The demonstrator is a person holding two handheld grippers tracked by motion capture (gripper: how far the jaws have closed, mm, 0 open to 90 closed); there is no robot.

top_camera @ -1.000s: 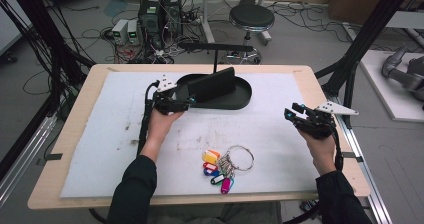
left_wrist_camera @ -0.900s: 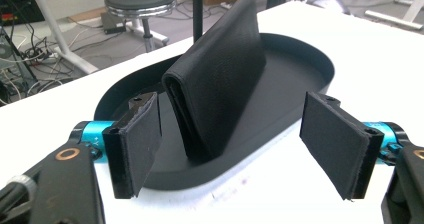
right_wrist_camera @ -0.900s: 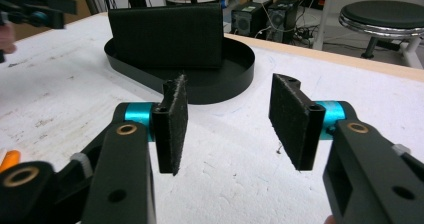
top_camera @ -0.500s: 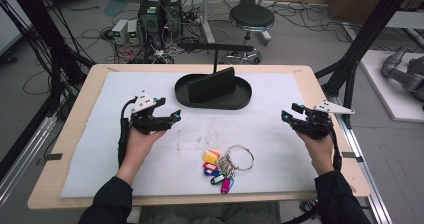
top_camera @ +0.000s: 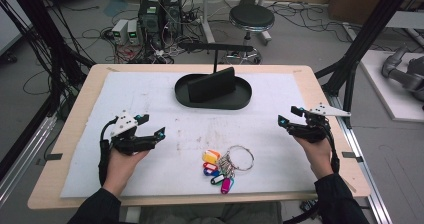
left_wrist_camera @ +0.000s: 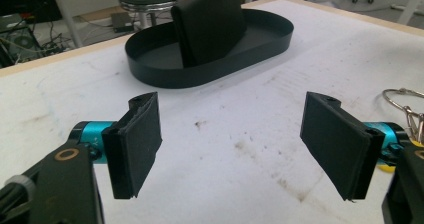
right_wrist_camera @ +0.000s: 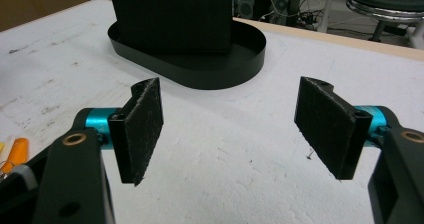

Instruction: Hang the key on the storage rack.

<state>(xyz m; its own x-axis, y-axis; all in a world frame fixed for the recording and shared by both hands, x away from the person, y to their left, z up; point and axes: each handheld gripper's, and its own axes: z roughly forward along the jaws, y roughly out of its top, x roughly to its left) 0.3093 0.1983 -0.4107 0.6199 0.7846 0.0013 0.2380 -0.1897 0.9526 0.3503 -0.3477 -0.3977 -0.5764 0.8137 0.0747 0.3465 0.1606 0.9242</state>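
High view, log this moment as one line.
left claw: open, empty | right claw: open, empty | wallet: upright in tray | key ring: untouched

lab | cables [top_camera: 75,39] on floor | power supplies [top_camera: 126,31] | stool [top_camera: 251,18]

The oval tray [top_camera: 212,102] is black, w/ a black wallet [top_camera: 212,84] standing in it. The mat [top_camera: 150,99] is white w/ brown smudges, on a light wood table [top_camera: 95,84]. The key tags [top_camera: 216,168] are orange, yellow, red, blue, green & pink on a silver ring [top_camera: 240,157]; both grippers have black pads [left_wrist_camera: 140,139] & bright blue bits.
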